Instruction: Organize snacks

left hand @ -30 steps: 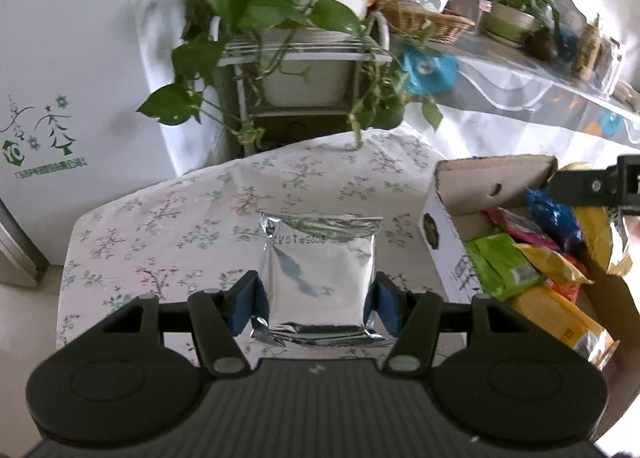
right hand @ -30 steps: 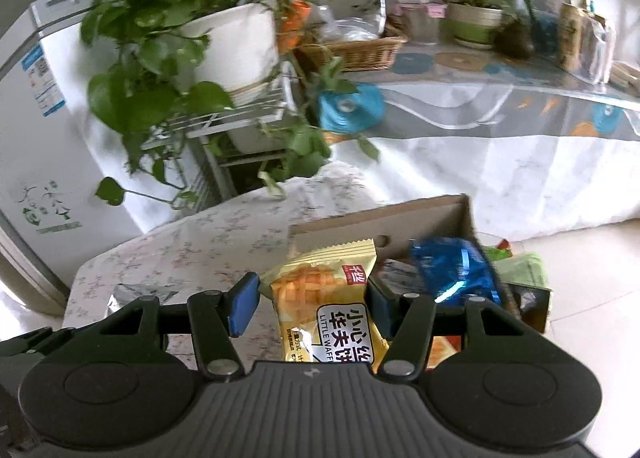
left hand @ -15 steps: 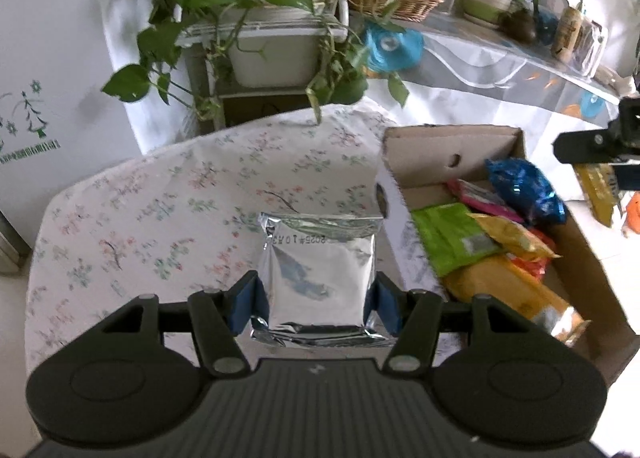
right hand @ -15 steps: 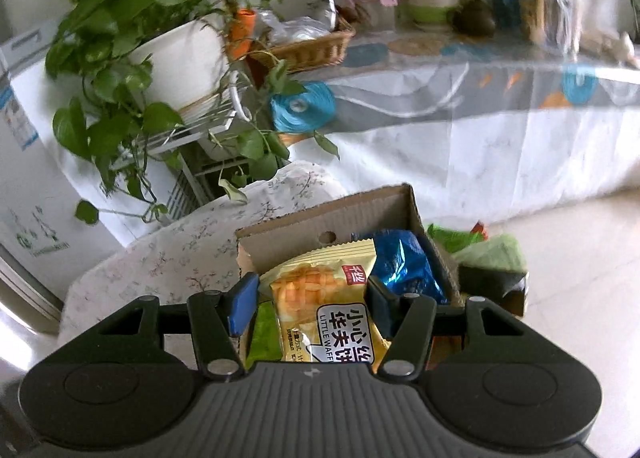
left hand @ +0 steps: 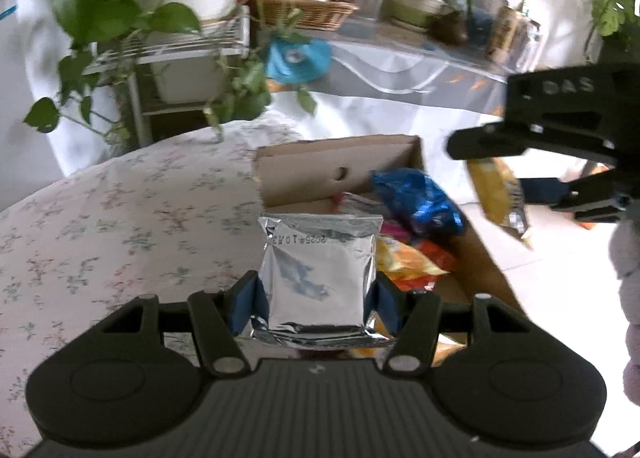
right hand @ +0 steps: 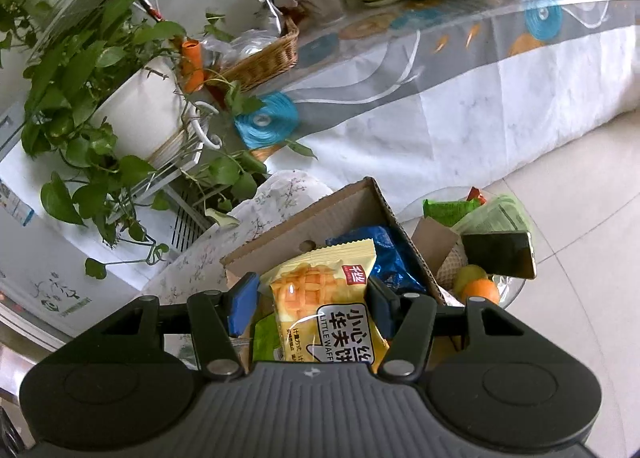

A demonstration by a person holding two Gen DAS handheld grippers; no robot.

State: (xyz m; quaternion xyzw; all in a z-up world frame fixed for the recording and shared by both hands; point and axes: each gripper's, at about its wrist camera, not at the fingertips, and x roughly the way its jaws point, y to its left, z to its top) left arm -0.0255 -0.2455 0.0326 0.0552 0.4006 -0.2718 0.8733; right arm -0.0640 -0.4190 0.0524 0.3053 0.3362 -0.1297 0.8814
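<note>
My left gripper [left hand: 316, 302] is shut on a silver foil snack pack [left hand: 318, 274], held above the near-left corner of an open cardboard box [left hand: 332, 168]. Inside the box lie a blue wrapper [left hand: 416, 202] and orange and yellow packs [left hand: 408, 262]. My right gripper [right hand: 312, 298] is shut on a yellow waffle pack [right hand: 328, 298] above the same cardboard box [right hand: 296, 226]. In the left wrist view the right gripper [left hand: 532, 174] hangs at the box's right side with the waffle pack [left hand: 500, 198] dangling from it.
The box rests on a table with a floral cloth [left hand: 120, 226]. Potted plants on a white rack [left hand: 172, 54] stand behind it, with a long covered shelf [right hand: 460, 70] holding a wicker basket [right hand: 264, 58]. A glass side table [right hand: 504, 290] with fruit, green packets and a phone [right hand: 498, 254] stands right of the box.
Both grippers moved sideways toward the box with their packs. The silver pack went from over the cloth to over the box edge. The right wrist rolled, tilting its view.
</note>
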